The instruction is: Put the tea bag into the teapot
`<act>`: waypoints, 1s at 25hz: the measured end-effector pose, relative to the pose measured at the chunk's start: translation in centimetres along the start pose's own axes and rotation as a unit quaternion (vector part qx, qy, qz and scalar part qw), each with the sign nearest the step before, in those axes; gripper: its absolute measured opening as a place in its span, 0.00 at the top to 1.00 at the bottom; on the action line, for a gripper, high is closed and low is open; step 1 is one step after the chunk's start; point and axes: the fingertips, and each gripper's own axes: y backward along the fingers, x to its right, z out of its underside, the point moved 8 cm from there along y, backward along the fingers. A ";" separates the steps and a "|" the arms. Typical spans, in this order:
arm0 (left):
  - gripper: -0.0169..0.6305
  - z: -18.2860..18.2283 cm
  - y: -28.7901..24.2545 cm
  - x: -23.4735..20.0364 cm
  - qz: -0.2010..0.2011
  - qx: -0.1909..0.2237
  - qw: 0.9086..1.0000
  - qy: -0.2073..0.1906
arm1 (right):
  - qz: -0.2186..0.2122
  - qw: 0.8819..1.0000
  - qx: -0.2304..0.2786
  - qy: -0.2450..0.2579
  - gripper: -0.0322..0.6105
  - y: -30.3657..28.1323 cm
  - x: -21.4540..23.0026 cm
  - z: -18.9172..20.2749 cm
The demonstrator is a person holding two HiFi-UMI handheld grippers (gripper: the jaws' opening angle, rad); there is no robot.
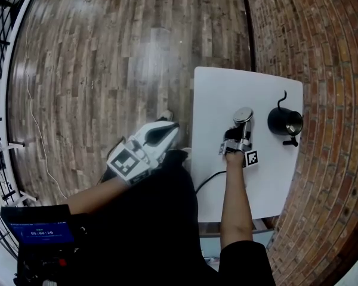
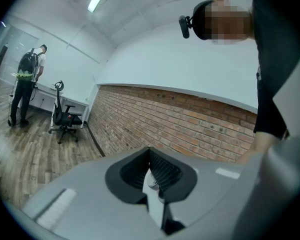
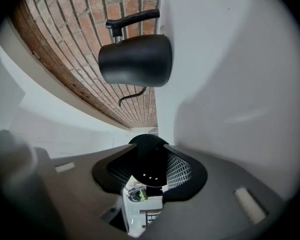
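Observation:
A black teapot (image 1: 284, 123) with a thin spout and side handle stands uncovered at the right of the white table (image 1: 227, 88); it fills the top of the right gripper view (image 3: 135, 60). My right gripper (image 1: 243, 126) lies level just left of it. A round lid (image 1: 243, 114) sits between its jaws (image 3: 150, 170), and mesh pad shows on both sides of the lid (image 3: 149, 159). My left gripper (image 1: 170, 126) hovers off the table's left edge, above the floor. Its jaws (image 2: 152, 173) stand a narrow gap apart with nothing between them. No tea bag shows in any view.
A brick wall (image 1: 322, 52) runs along the table's right side and wooden floor (image 1: 107, 70) lies to the left. A black cable (image 1: 206, 180) hangs off the table's near edge. Far off, a person (image 2: 26, 84) stands by an office chair (image 2: 65, 116).

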 end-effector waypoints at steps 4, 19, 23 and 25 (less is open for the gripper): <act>0.97 0.2 -0.1 -0.5 0.002 -0.005 1.000 0.004 | 0.000 1.000 0.020 0.006 0.74 0.4 -0.2 -0.9; 0.97 0.7 0.1 0.2 0.027 -0.008 1.000 0.007 | -0.014 0.999 0.046 0.001 0.73 3.3 -1.0 -1.1; 0.97 0.9 0.0 0.2 0.037 -0.010 0.999 -0.003 | -0.028 0.999 0.034 -0.004 0.73 3.3 -1.6 0.1; 0.97 0.8 -0.1 0.1 0.039 -0.008 0.999 0.000 | -0.032 0.999 0.023 -0.003 0.73 3.2 -1.8 0.6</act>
